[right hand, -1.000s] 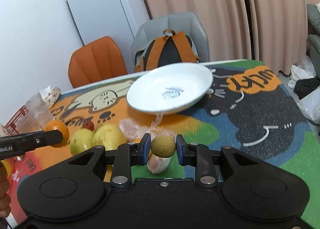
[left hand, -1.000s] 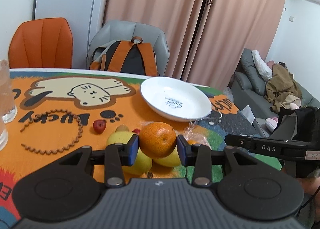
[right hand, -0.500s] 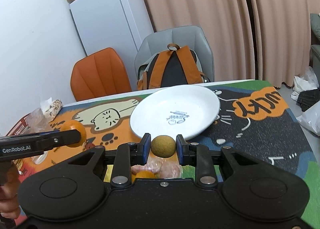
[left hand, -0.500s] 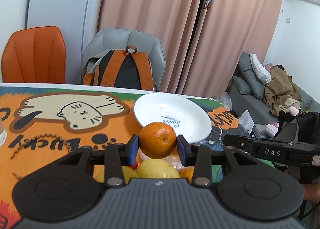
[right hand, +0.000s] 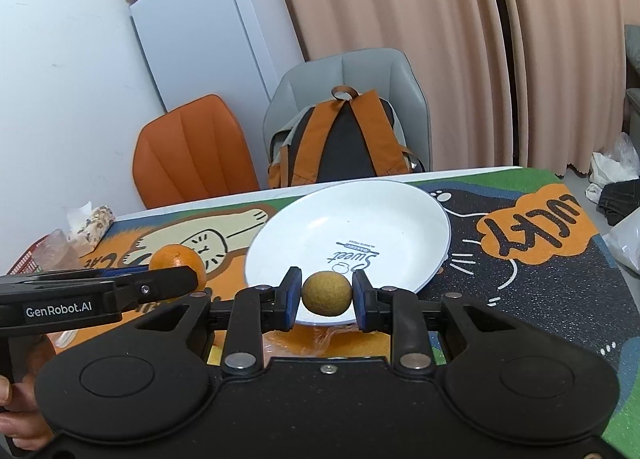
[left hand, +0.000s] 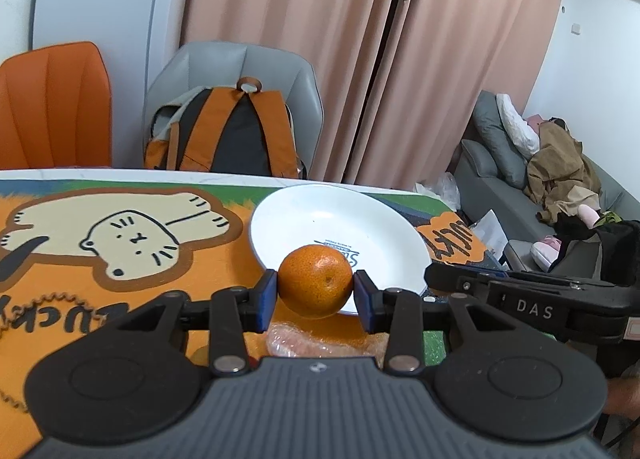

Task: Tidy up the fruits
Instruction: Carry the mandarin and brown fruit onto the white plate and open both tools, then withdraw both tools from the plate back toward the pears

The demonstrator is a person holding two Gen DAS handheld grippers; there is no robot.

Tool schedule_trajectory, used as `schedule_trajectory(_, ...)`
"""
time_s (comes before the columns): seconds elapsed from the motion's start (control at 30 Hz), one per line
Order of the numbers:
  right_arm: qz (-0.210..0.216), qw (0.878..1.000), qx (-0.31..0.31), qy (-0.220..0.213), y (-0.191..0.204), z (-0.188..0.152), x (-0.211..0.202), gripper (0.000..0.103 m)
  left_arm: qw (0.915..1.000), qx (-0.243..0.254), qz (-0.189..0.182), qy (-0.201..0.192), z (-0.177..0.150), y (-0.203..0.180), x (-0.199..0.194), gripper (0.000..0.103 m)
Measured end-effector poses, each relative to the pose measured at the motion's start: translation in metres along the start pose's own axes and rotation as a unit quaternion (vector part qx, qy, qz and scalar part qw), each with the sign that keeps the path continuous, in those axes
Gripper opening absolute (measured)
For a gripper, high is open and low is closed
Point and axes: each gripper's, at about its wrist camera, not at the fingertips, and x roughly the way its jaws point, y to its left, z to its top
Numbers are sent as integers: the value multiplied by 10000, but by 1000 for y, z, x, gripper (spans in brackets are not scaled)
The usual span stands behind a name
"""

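My left gripper point(left hand: 316, 295) is shut on an orange point(left hand: 316, 281), held above the table just before the near rim of the white plate point(left hand: 320, 215). My right gripper point(right hand: 326, 297) is shut on a small round brown fruit point(right hand: 327, 293), also at the near rim of the plate point(right hand: 360, 219). In the right wrist view the left gripper point(right hand: 178, 273) comes in from the left with the orange point(right hand: 176, 257). In the left wrist view the right gripper's body point(left hand: 532, 307) reaches in from the right. A clear bag of fruit point(left hand: 312, 345) lies below both grippers.
A cartoon cat mat point(left hand: 120, 239) covers the table. Behind it stand an orange chair point(left hand: 52, 107) and a grey chair with an orange backpack point(left hand: 228, 135). Wrapped snacks and a red basket point(right hand: 28, 259) sit at the table's left edge. A white fridge point(right hand: 212, 59) stands by the wall.
Both grippers have carried their fruit forward from over the loose fruit pile to the plate's near rim. The yellow fruits have dropped out of view below the grippers.
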Motion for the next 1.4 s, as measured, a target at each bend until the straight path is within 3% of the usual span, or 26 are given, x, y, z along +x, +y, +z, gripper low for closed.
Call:
schedule_trajectory(0.5, -50, 9993, 125, 360, -19, 1, 52, 26, 9991, -45, -46, 420, 13, 3, 66, 39)
schedule_trajectory(0.77, -67, 9985, 235, 480, -26, 0, 56, 30, 9976, -92, -31, 692, 10, 4, 87, 39)
schedule_trajectory(1.1, -45, 9986, 306, 427, -23, -1, 38, 31, 9984, -102, 136, 538, 13, 6, 58, 41)
schedule_trajectory(1.3, -45, 9985, 380, 385, -17, -5, 16, 42, 9987, -178, 172, 447, 9, 9, 27, 46)
schedule_trajectory(1.4, -43, 9987, 396, 311, -14, -5, 4, 55, 9987, -261, 209, 373, 8, 11, 12, 51)
